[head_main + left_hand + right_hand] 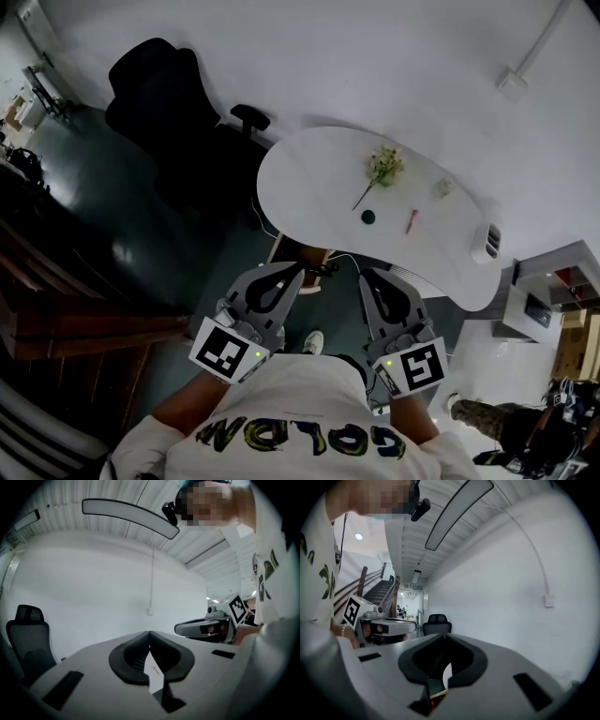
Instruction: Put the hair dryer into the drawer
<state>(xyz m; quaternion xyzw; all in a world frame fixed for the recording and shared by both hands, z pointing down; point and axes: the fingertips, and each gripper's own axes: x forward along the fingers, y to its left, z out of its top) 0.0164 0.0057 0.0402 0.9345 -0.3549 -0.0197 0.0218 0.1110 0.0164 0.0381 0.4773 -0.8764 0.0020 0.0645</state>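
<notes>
White wall at the back, dark floor below, and a rounded white table [309, 187] sitting out from the wall. A black office chair [159, 94] stands off its left end, and wooden stairs [56, 319] run along the far left. On the tabletop there's a flower sprig [382, 169], with a small dark round thing [367, 217] and a pink stick [411, 221] just beside it. A little white object [443, 187] lies further right, and a white block [489, 242] sits at the right edge.

Under the table's near edge there's a brown wooden unit [286, 251]. Whether that's the drawer I can't tell, and its inside is hidden. The hair dryer I can't pick out in any view.

Now the hands: both grippers are up in front of the person's chest, side by side, pointing roughly level toward the table. The left gripper [295, 271] has its jaws pressed together, with nothing between them. The right gripper [371, 277] is the same, jaws met and empty. Off to the lower right, another person's leg and shoe [478, 410] show on the floor.
</notes>
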